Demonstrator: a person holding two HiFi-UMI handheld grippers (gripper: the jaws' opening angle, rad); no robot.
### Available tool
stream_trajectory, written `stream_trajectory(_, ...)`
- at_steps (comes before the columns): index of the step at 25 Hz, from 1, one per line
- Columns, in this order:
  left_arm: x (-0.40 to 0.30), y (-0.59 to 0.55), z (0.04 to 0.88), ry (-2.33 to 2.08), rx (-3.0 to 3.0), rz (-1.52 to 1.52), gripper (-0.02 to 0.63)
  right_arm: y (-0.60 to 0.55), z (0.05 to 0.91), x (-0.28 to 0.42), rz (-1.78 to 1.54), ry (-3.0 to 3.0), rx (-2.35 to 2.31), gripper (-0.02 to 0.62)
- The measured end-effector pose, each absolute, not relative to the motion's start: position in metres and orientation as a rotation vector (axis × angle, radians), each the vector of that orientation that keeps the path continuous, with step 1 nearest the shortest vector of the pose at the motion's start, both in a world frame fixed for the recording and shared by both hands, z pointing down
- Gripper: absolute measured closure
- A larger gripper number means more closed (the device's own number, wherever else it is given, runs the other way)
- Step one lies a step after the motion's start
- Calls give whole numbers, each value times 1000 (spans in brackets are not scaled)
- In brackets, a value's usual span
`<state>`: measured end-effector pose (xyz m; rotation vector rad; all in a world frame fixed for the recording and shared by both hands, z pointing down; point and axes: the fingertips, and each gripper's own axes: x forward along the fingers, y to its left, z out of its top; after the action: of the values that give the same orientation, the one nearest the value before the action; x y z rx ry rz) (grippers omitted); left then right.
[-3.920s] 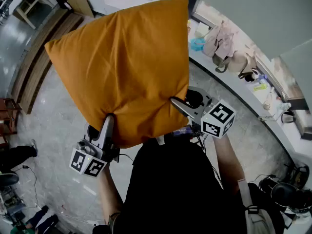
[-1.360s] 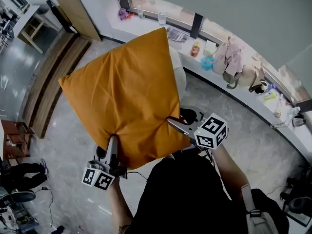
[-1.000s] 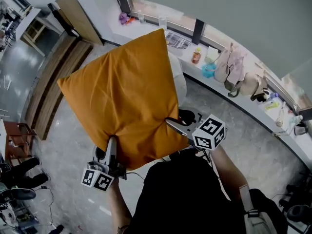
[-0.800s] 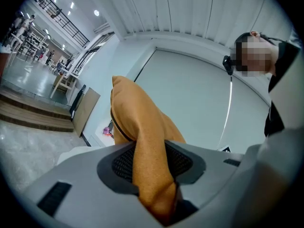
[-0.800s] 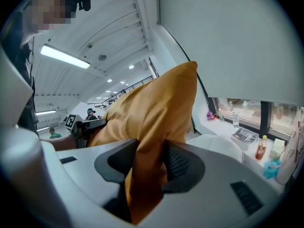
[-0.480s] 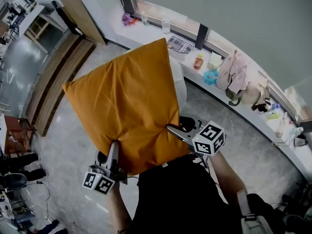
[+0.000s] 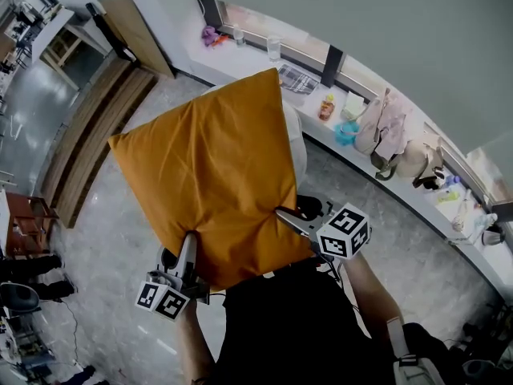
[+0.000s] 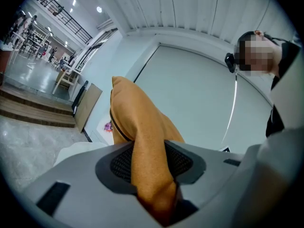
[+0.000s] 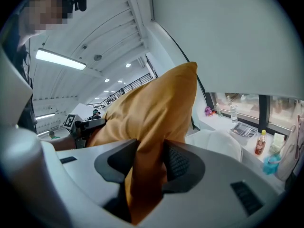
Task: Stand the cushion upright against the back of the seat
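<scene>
A large orange cushion (image 7: 212, 171) hangs in the air in front of the person, held by its two lower corners. My left gripper (image 7: 189, 249) is shut on the lower left corner, with orange fabric bunched between its pads (image 8: 149, 167). My right gripper (image 7: 282, 212) is shut on the lower right corner, and the cloth fills the gap between its jaws (image 9: 145, 172). A white rounded seat (image 7: 298, 139) shows past the cushion's right edge and also lies beyond the jaws in the right gripper view (image 9: 221, 144). Most of the seat is hidden by the cushion.
A long white ledge (image 7: 365, 95) under the window curves behind the seat, carrying a bottle (image 7: 326, 107), a glass (image 7: 275, 48) and bags (image 7: 385, 131). A wooden panel (image 7: 132, 26) leans at the far left, with steps (image 7: 76, 147) below it. The floor is grey marble.
The cushion and both grippers have sunk slightly toward the white seat. Both grips on the corners are unchanged.
</scene>
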<state>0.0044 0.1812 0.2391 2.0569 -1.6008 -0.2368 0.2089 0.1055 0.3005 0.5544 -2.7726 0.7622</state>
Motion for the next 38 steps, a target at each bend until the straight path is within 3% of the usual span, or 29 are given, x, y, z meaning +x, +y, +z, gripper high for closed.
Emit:
stream_trajectory(8, -37, 159, 248, -1589, 2030, -270, 434, 82, 303, 169, 758, -2739, 551, 410)
stream_trajectory(24, -191, 74, 270, -1451, 2077, -287, 437, 24, 307, 27, 766, -2604, 686, 410)
stream_trajectory(38, -251, 33, 298, -1326, 2150, -228, 446, 7, 336, -30, 833, -2461, 746, 411)
